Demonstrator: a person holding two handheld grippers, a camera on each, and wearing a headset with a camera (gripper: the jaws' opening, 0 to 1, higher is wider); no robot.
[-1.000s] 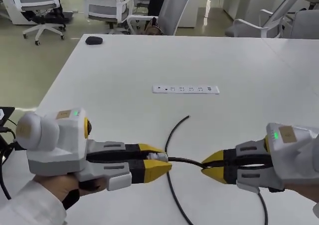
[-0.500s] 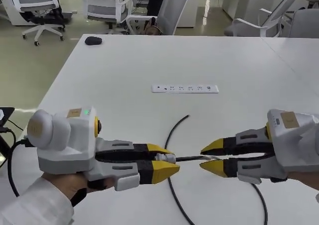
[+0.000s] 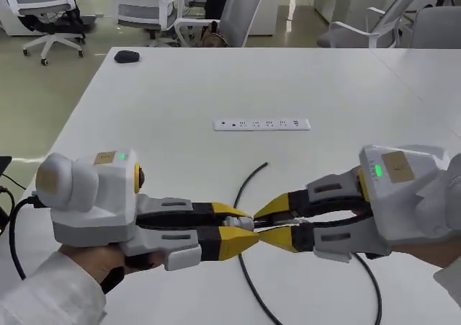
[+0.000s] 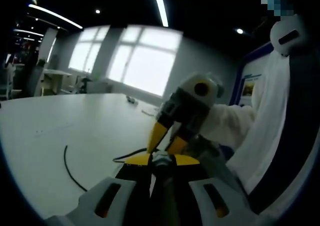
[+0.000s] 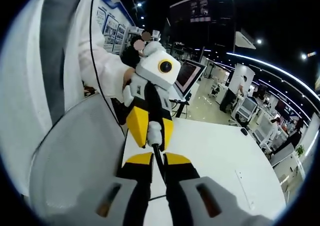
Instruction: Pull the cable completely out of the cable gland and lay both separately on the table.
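My left gripper (image 3: pixel 243 226) is clamped on a small, pale grey plastic cable gland (image 3: pixel 234 223), held just above the white table (image 3: pixel 216 87). My right gripper (image 3: pixel 262 224) meets it nose to nose. Its yellow jaws look closed on the thin black cable (image 3: pixel 247 188) just beside the gland. The risk, as I judge it: gripping this close, a pull could slide along the smooth sheath, or wrench the gland from my left jaws. The cable is threaded through the gland, and its slack lengths curve loosely across the table below.
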